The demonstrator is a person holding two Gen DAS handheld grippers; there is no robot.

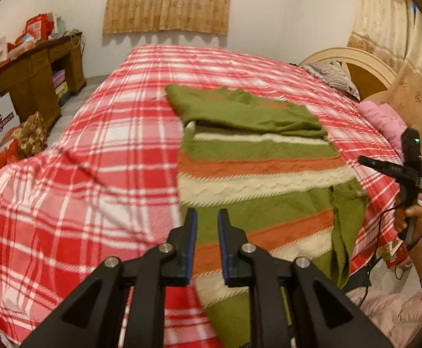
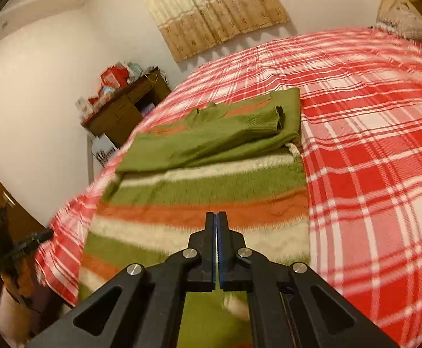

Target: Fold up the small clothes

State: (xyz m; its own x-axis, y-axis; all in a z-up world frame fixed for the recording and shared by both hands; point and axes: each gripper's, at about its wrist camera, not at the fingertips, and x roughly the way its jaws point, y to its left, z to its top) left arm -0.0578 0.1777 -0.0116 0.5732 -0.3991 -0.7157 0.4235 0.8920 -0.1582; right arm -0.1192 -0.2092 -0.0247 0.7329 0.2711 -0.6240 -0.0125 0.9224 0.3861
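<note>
A green sweater with orange and cream stripes (image 1: 257, 171) lies flat on the red plaid bed cover (image 1: 101, 150), its sleeves folded across the upper part. It also shows in the right wrist view (image 2: 199, 179). My left gripper (image 1: 207, 214) is open with a narrow gap, empty, above the sweater's near hem. My right gripper (image 2: 216, 217) is shut with nothing seen between its fingers, above the lower stripes. The right gripper's body also shows in the left wrist view (image 1: 408, 168), beside the bed's right edge.
A brown desk (image 1: 34, 75) with red bags stands at the left wall. A headboard (image 1: 350, 61) and pillows (image 1: 332, 75) are at the right. Pink clothing (image 1: 382, 119) lies near the headboard. Bags sit on the floor at left (image 1: 22, 139).
</note>
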